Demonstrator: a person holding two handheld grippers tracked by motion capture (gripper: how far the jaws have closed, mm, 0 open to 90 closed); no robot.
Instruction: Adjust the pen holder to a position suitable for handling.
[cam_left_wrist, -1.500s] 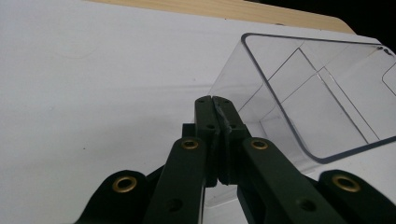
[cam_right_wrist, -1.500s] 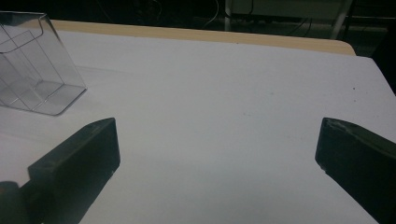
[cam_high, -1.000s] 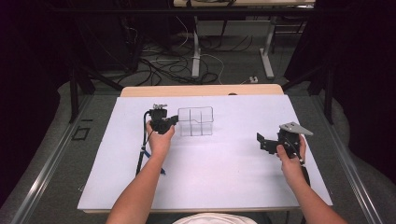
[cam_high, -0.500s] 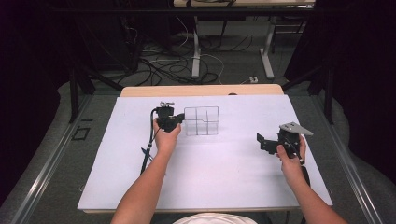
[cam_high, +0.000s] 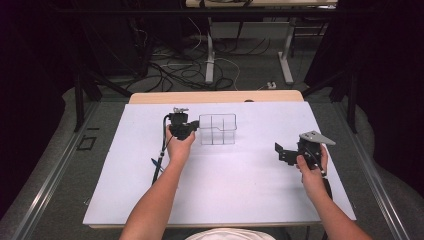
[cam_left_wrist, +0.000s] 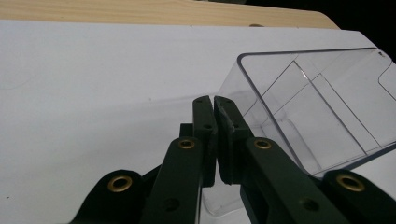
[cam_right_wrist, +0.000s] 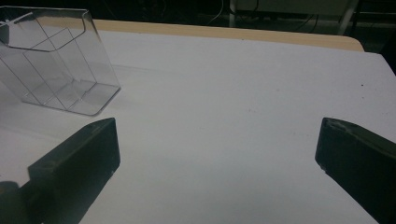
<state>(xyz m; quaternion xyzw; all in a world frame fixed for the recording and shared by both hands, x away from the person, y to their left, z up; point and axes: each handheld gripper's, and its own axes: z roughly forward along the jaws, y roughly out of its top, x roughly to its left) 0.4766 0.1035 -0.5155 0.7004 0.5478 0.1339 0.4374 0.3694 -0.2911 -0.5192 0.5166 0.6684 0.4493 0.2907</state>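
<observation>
Left gripper view: left claw (cam_left_wrist: 215, 105) clenched on clear box (cam_left_wrist: 322, 102) wall, box's right end cropped.

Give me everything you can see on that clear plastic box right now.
The clear plastic box is a see-through, open-topped organiser with thin inner dividers splitting it into compartments, all looking empty. It sits on the far middle of the white table cover. The left gripper is shut on its left wall, pinching the rim between both jaws. In the gripper views it looks tipped rather than flat, though that may be camera angle. The right gripper is apart from it, open.
</observation>
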